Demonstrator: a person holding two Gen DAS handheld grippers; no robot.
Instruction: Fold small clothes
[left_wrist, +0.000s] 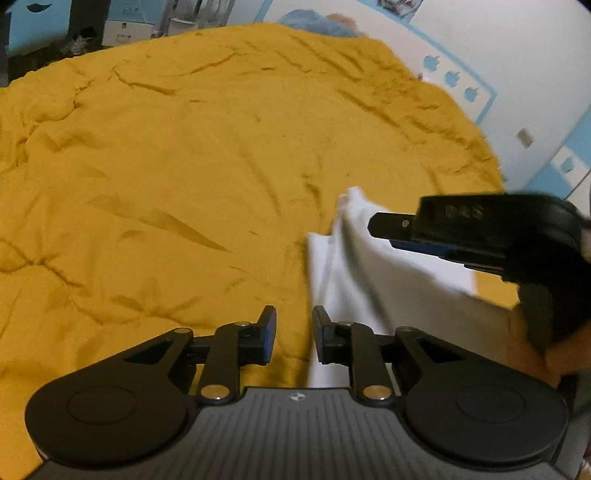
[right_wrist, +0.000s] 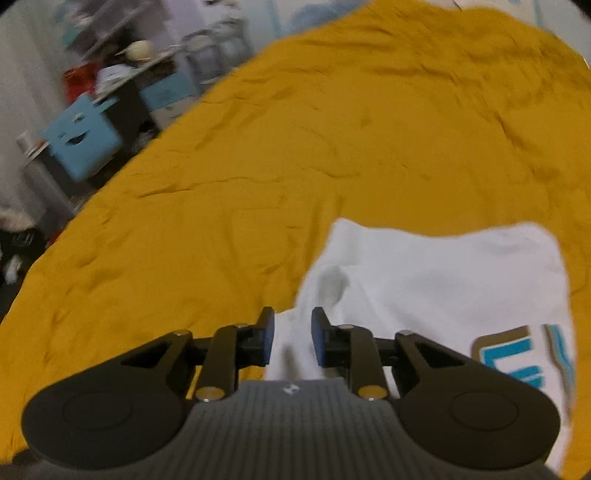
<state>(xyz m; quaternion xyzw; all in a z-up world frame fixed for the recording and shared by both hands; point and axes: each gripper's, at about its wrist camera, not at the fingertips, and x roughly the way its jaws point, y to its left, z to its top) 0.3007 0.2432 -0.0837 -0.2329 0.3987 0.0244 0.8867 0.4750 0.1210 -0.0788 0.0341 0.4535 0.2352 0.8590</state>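
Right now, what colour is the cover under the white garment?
Mustard yellow cover, plain and creased; the left wrist view shows it best.

Both pictures are dim and warm, lit by soft indoor light with no clear source and no glare. The yellow bedspread shows only shallow, soft-edged shadows in its creases. The fisheye lens bends the scene hard: the far edge of the bed curves like a dome and the corners go black. The left wrist view is fairly sharp near the middle, but the white garment and the black tool at right are smeared. The right wrist view is blurred throughout, worst on the shelves at far left.
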